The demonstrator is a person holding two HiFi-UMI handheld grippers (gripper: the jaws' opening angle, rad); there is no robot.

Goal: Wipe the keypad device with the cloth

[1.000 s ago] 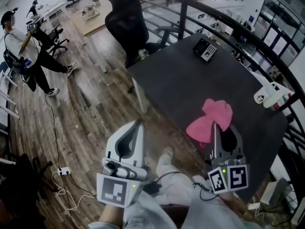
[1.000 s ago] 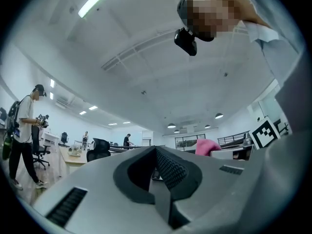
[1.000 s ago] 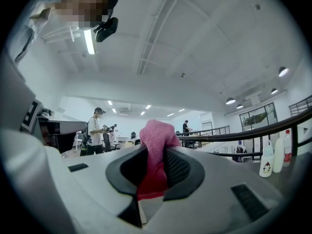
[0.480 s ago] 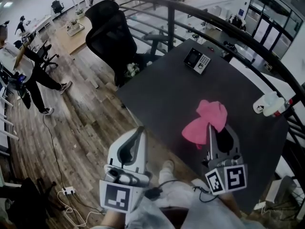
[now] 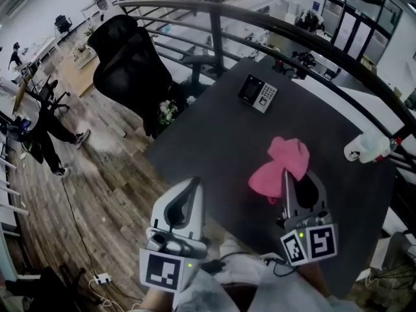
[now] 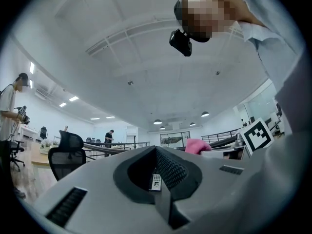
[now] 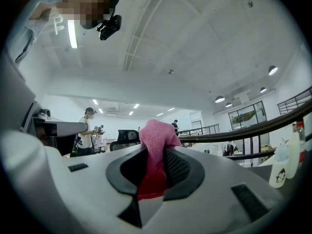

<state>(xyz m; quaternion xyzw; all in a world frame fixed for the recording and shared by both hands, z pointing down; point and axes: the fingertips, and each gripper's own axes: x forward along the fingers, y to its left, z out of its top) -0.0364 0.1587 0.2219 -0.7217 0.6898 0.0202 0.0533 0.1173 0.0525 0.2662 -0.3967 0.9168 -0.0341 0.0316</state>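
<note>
Head view puts the keypad point(image 5: 257, 93) flat at the far edge of the dark table point(image 5: 214, 148), untouched and well apart from both grippers. The pink cloth point(image 5: 281, 164) is nearer, with one end pinched in the right gripper point(image 5: 294, 177) and the rest bunched loosely above the table. The right gripper view shows those jaws pressed onto a fold of it, the free end standing up past the tips. The left gripper point(image 5: 190, 186) hangs off the table's near corner with its jaws pressed together on nothing; in its own view the keypad shows far off through the gap behind the tips. Wiping has not begun, so the job in hand is the carry across the table. It would go best if the loose end trails onto the keypad face first and is then drawn across in light strokes. The device looks light enough to skid, so the left gripper should steady its edge. A spray bottle point(image 5: 367, 149) lies near the right edge, clear of the path.
</note>
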